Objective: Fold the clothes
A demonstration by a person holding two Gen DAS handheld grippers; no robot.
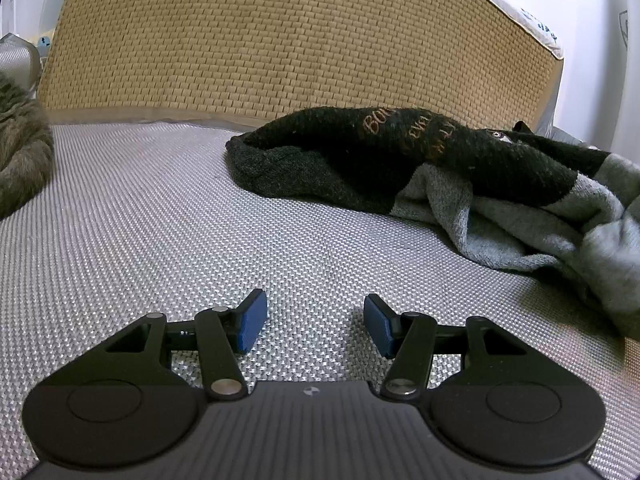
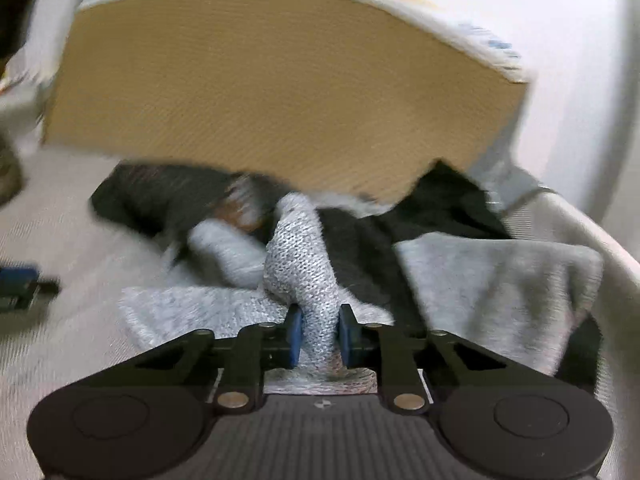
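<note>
Clothes lie in one rumpled heap, a black and grey knit sweater (image 1: pixel 420 160) at the centre right of the left wrist view, on the silver woven sheet (image 1: pixel 160 220) that fills the lower half of that frame. Behind it, across the upper part, stands one tan woven panel (image 1: pixel 280 40), upright like a headboard or mat. At the far left edge sits a single furry grey-brown shape (image 1: pixel 20 148), possibly a cat, too cropped to be sure. I count one garment for certain; whether the black and grey parts belong to one piece or two cannot be told from the tangle. The knit looks soft, thick and limp, light enough to lift by a pinch but prone to sag and stretch, so hold is best taken at an edge, hem or shoulder, not mid-panel. Two grippers show: the left gripper (image 1: pixel 315 322) low in its frame, jaws apart over bare sheet with nothing between them, and the right gripper (image 2: pixel 319 334) at bottom centre of the blurred right wrist view, clamped on a raised grey fold (image 2: pixel 304 256).
</note>
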